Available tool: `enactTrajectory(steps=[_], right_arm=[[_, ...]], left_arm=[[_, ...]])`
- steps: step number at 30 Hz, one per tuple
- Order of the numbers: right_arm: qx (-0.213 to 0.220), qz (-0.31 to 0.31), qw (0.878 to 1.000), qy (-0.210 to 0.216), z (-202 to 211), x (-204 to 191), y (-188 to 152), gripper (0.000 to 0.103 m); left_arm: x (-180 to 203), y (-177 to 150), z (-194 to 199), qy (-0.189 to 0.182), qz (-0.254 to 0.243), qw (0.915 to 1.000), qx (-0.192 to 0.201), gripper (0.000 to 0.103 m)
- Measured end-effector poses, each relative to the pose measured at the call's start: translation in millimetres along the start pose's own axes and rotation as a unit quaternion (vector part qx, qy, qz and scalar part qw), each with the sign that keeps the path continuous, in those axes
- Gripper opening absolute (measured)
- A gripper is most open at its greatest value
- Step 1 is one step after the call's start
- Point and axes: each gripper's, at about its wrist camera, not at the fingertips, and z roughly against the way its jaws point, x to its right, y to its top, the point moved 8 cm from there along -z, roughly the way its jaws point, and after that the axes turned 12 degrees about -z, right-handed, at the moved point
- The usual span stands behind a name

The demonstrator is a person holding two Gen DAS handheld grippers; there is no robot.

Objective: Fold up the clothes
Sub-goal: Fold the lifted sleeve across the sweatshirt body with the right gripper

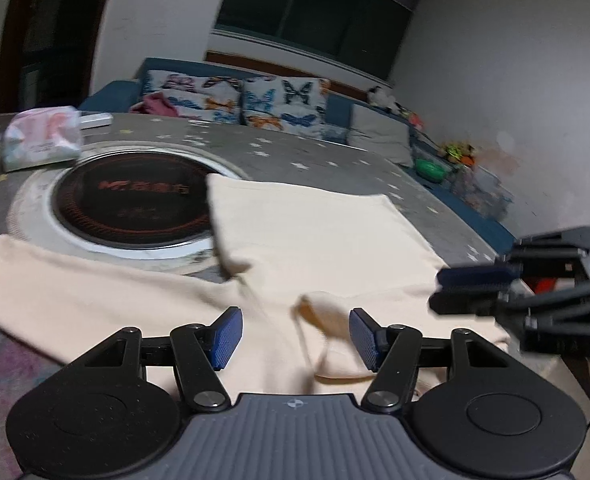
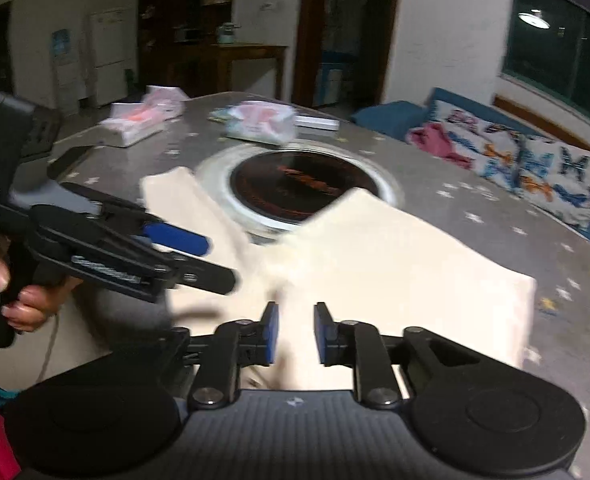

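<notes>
Left gripper jaws are standing wide apart, right gripper jaws narrowly apart, both hovering empty over cream shorts lying on the table. Fabric is looking soft, light, floppy; probably best pinching at the waistband edge.

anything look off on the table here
The cream garment lies partly over the rim of the cooktop set into the table, an odd spot for cloth. Nothing looks spilled or damaged.
</notes>
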Motion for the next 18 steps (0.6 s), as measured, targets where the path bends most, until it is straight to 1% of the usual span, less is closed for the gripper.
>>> enactTrajectory(steps=[2,4,5,6,8,10,11,12,13,15,18], right_arm=[[0.0,-0.016,1.0,-0.026,10,21,-5,0.022],[-0.003,-0.033,0.998,-0.051,17,42,-15,0.024],[-0.005,-0.042,0.997,-0.064,21,52,-20,0.028],[-0.007,-0.05,0.996,-0.076,24,62,-26,0.031],[-0.011,-0.065,0.993,-0.098,31,80,-37,0.031],[-0.018,-0.081,0.99,-0.117,34,96,-49,0.031],[-0.02,-0.09,0.988,-0.122,36,102,-55,0.031],[-0.021,-0.098,0.987,-0.127,38,108,-59,0.031],[-0.02,-0.105,0.985,-0.132,39,112,-63,0.031],[-0.018,-0.116,0.983,-0.138,40,119,-67,0.031],[-0.012,-0.126,0.982,-0.141,39,125,-68,0.032]], left_arm=[[9,-1,-5,-0.009,-0.012,0.9999,-0.006,0.061],[17,-3,-9,-0.016,-0.027,0.9995,-0.009,0.057],[21,-4,-11,-0.019,-0.034,0.9992,-0.011,0.054],[24,-4,-12,-0.022,-0.041,0.9988,-0.012,0.054],[30,-7,-13,-0.027,-0.052,0.9981,-0.016,0.052],[32,-10,-16,-0.03,-0.06,0.9975,-0.022,0.043],[34,-11,-17,-0.032,-0.062,0.9972,-0.026,0.035],[35,-13,-18,-0.034,-0.064,0.9969,-0.029,0.03],[36,-15,-18,-0.034,-0.067,0.9967,-0.031,0.027],[38,-18,-19,-0.03,-0.077,0.9961,-0.033,0.013],[39,-19,-16,-0.02,-0.089,0.9954,-0.028,0.002]])
